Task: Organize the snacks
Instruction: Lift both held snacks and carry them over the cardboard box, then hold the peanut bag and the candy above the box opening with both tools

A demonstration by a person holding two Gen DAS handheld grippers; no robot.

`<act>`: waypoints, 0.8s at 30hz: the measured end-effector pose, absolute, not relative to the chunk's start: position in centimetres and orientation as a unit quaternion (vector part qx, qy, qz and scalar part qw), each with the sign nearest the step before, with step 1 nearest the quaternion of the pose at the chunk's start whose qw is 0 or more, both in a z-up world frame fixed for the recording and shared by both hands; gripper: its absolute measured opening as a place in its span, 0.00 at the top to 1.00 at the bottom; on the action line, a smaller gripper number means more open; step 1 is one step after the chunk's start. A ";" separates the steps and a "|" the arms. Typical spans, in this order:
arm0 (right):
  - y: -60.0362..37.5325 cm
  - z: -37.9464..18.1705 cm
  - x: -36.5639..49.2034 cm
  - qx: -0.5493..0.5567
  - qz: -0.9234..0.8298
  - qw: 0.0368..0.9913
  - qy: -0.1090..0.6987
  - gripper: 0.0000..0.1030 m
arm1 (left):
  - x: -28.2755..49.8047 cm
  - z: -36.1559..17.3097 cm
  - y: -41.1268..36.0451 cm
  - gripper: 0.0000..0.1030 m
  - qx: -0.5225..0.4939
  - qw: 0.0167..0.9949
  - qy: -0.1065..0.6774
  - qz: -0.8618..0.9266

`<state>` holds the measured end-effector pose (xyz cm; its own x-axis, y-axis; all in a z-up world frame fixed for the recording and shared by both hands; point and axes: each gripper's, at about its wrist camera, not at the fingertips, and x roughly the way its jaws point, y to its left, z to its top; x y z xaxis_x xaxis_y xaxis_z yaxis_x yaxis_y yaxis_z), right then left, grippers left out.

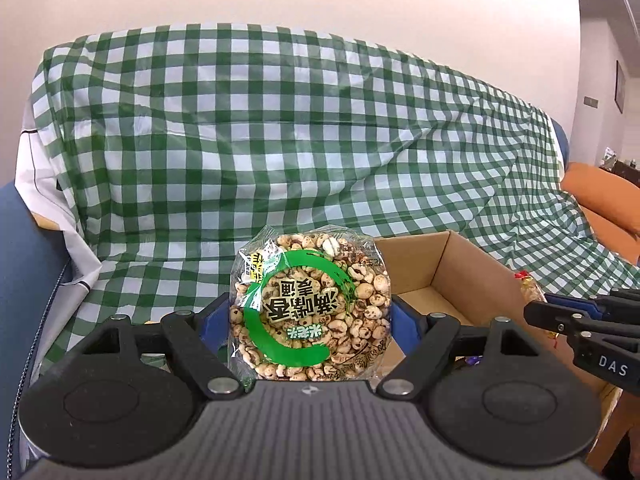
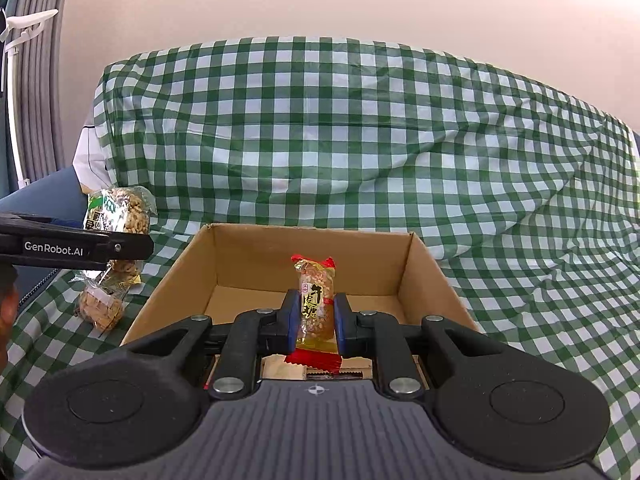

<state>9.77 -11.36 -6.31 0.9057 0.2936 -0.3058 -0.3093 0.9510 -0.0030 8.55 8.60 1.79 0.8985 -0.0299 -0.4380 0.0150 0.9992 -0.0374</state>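
Left hand-held gripper (image 1: pixel 310 320) pinches the light, crushable puffed-rice cake (image 1: pixel 310 308) across its width beside the box (image 2: pixel 412 268); right hand-held gripper (image 2: pixel 316 316) pinches a slippery nougat (image 2: pixel 315 300) mid-wrapper above the box.

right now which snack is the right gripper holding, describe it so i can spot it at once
Find the open cardboard box on the green checked cloth. In front of its near edge the right gripper pinches a small nougat candy upright: clear wrapper, red crimped ends, gold characters. The puffed-grain packs to the left are bigger, with green labels.
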 end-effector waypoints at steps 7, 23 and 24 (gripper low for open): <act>-11.9 -6.3 10.0 -0.018 0.142 0.978 0.153 0.82 | 8.4 1.9 8.6 0.19 -0.020 0.976 0.217 -0.017; -12.1 -6.2 10.0 -0.004 0.120 0.981 0.152 0.82 | 8.4 2.0 8.5 0.19 -0.017 0.977 0.210 -0.029; -12.1 -6.2 10.0 -0.003 0.119 0.981 0.152 0.82 | 8.3 1.9 8.4 0.19 -0.017 0.977 0.210 -0.028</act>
<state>10.00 -12.14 -6.22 0.9257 0.2323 -0.2985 -0.2343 0.9717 0.0297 8.34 8.44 1.95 0.9101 -0.0627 -0.4095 0.0486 0.9978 -0.0449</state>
